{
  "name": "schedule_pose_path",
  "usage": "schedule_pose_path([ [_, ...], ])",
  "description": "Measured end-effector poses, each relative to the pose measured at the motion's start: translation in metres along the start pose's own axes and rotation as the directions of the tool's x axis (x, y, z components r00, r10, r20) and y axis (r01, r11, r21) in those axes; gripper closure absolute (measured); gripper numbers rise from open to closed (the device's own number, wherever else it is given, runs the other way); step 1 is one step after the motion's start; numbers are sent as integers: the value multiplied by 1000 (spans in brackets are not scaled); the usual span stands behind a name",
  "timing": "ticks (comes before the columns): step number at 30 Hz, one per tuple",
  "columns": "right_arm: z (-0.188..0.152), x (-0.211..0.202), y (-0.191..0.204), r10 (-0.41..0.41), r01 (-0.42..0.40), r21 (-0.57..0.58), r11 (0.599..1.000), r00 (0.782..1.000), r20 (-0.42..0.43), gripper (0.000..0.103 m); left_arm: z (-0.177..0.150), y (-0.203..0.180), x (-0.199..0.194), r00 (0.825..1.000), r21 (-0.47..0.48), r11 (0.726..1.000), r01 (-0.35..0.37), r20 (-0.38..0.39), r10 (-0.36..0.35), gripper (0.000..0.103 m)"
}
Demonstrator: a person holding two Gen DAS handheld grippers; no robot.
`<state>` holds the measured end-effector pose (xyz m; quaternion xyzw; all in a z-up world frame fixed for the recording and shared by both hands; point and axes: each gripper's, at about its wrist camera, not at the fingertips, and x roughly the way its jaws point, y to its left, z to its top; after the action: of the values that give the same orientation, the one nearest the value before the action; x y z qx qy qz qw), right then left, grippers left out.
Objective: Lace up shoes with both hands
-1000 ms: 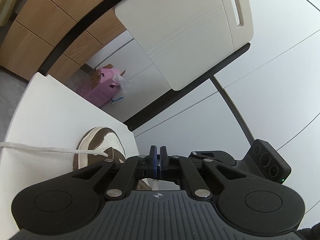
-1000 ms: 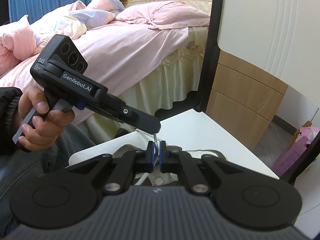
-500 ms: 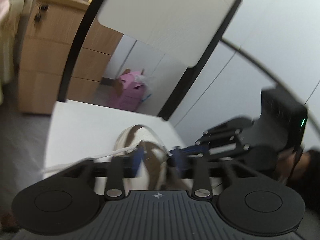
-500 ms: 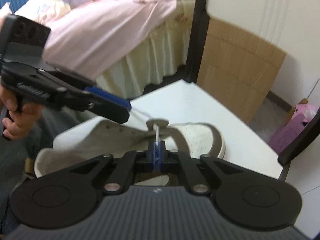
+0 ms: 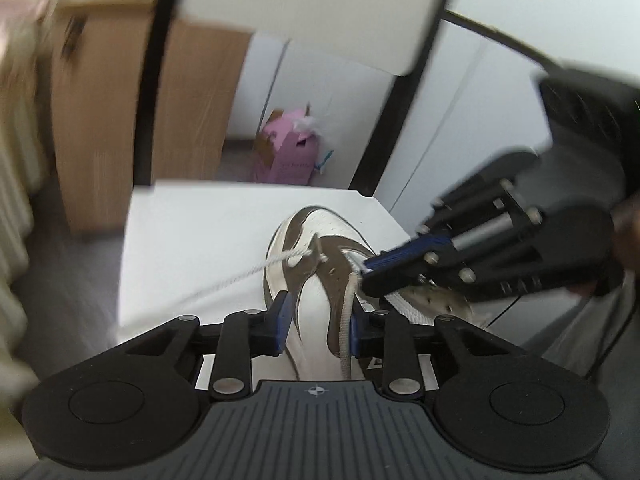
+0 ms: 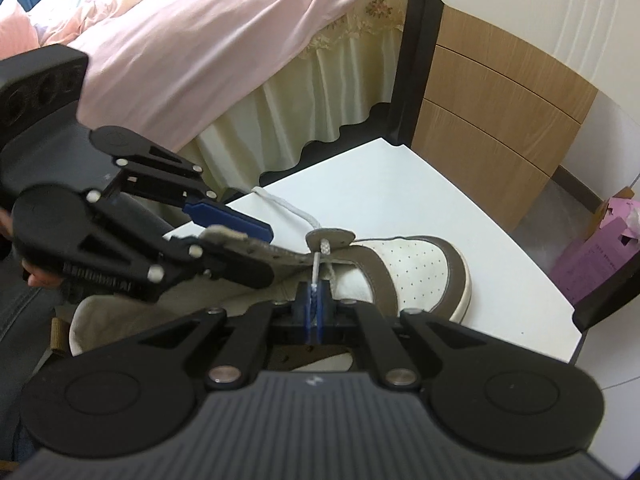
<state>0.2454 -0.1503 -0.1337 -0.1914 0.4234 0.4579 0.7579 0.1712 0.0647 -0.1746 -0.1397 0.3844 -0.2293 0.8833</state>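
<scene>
Two tools over one shoe lying toe-far on the white surface — right tool pinching the lace just below the far eyelet, left tool closing astride the tongue, loose lace strand beside its right pad — nearer.

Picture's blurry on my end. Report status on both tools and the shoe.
Right tool shut on lace at the eyelet. Left tool closing around shoe's tongue, not pressing yet. Shoe on white table. Nothing in the way.

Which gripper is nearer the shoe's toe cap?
Right. The right gripper, shut on the lace, sits just behind the toe cap; the left gripper, closing around the tongue, is farther back.
</scene>
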Motion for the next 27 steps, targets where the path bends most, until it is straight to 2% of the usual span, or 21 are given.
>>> schedule_pose_path([
  [3, 2, -2, 5, -8, 8, -33, 999, 1000, -15, 100, 2, 24, 2, 998, -186, 981, 62, -14, -66, 71],
  [7, 4, 2, 10, 8, -9, -60, 998, 1000, -28, 100, 3, 39, 3, 994, -296, 950, 98, -12, -107, 71],
  [27, 3, 8, -8, 86, -77, 144, 987, 995, -56, 100, 4, 39, 9, 995, -295, 952, 83, -32, -96, 71],
])
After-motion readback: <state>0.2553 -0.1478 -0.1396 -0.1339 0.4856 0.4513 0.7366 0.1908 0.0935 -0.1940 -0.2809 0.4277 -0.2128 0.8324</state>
